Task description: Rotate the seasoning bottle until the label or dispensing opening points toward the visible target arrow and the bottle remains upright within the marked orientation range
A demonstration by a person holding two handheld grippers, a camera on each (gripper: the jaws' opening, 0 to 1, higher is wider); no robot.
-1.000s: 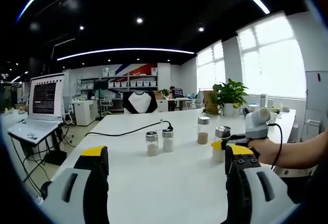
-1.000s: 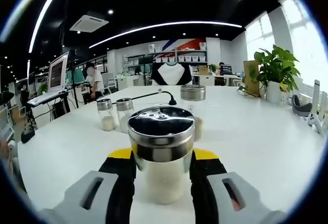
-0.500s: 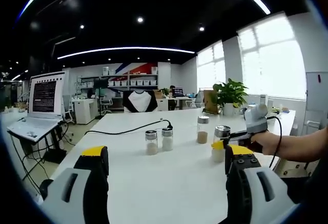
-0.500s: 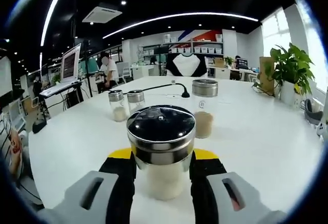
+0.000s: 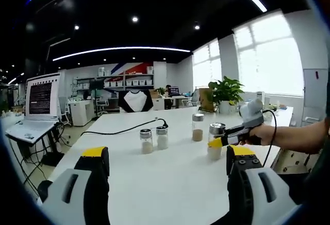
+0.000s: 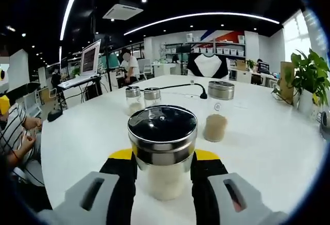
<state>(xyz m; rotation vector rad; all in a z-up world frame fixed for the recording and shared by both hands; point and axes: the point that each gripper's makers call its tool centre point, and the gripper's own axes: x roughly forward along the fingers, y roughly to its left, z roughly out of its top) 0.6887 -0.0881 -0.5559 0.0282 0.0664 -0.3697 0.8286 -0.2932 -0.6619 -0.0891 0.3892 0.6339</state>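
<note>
Right gripper [image 6: 162,176] clamps the bottle [image 6: 162,153] by its glass body, upright, low over the counter [image 6: 273,148]. Left gripper [image 5: 167,184] hangs open, holding nothing. Risks, in my judgement: twisting my wrist off-axis would tip the bottle; smooth glass could slip in the jaws; I see no arrow, so I may overshoot. Beyond stand a taller jar [image 6: 218,110] and two small shakers [image 6: 142,98], near enough to be knocked.

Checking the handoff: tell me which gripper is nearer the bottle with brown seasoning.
Right. The right gripper grips a neighbouring bottle right beside the brown-seasoning bottle; the left gripper hangs open, farther back over the table's near side.
</note>
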